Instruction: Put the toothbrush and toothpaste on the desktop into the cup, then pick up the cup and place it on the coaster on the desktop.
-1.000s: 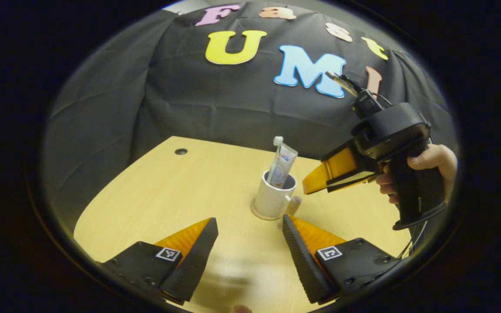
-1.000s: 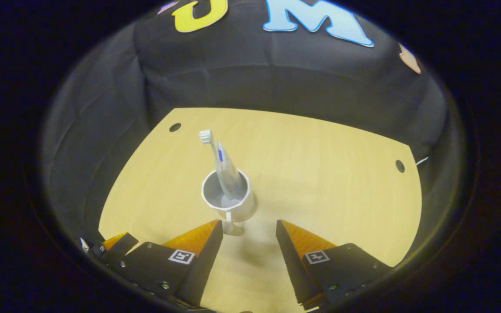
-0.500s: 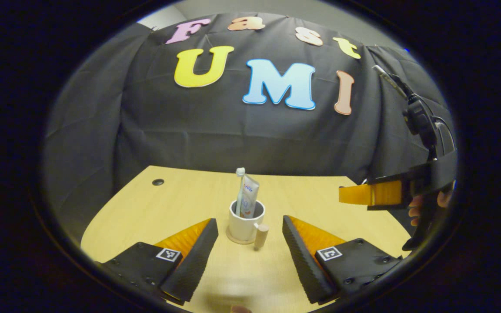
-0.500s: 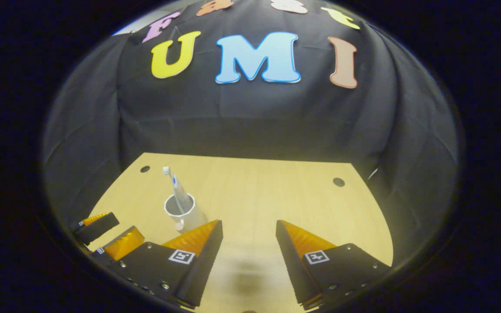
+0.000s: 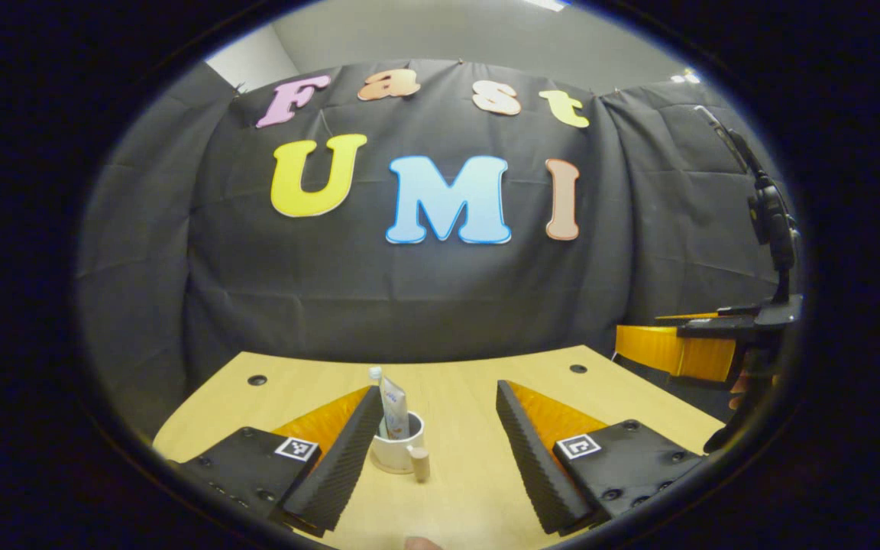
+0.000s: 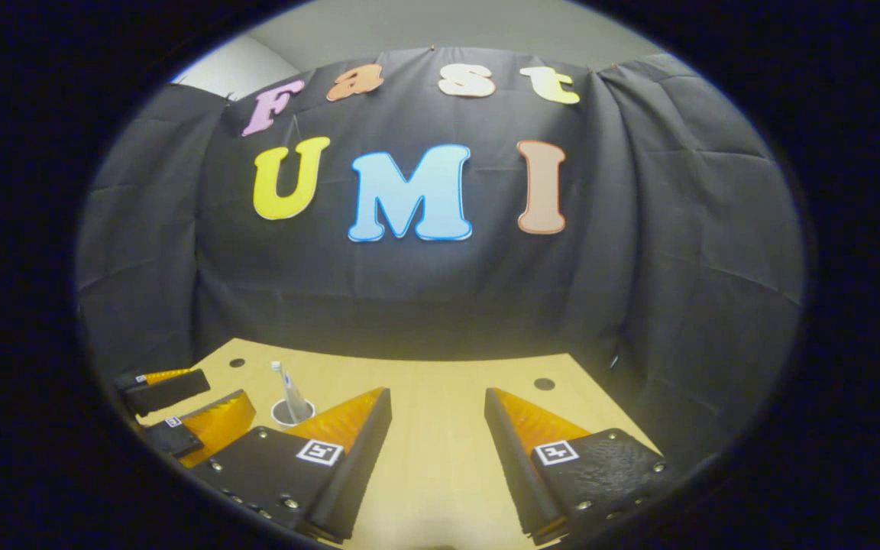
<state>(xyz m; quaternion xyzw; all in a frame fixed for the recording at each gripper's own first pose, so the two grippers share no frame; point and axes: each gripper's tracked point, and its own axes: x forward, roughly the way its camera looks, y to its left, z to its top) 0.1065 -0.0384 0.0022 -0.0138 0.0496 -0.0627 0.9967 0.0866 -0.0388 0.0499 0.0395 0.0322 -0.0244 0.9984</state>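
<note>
Cup sits on the coaster, mid-desk, brush and paste standing inside. It looks ceramic: stiff, smooth, breakable, likely top-heavy with that load, so grip it by the wall or the stubby handle. Left gripper is wide apart, holding nothing, clear of the cup. Right gripper gapes too, empty, off the desk.

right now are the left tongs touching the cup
Cannot tell. In the left gripper view one finger of the open left tongs overlaps the cup edge; no gap shows, and the cup may simply stand farther off.
</note>
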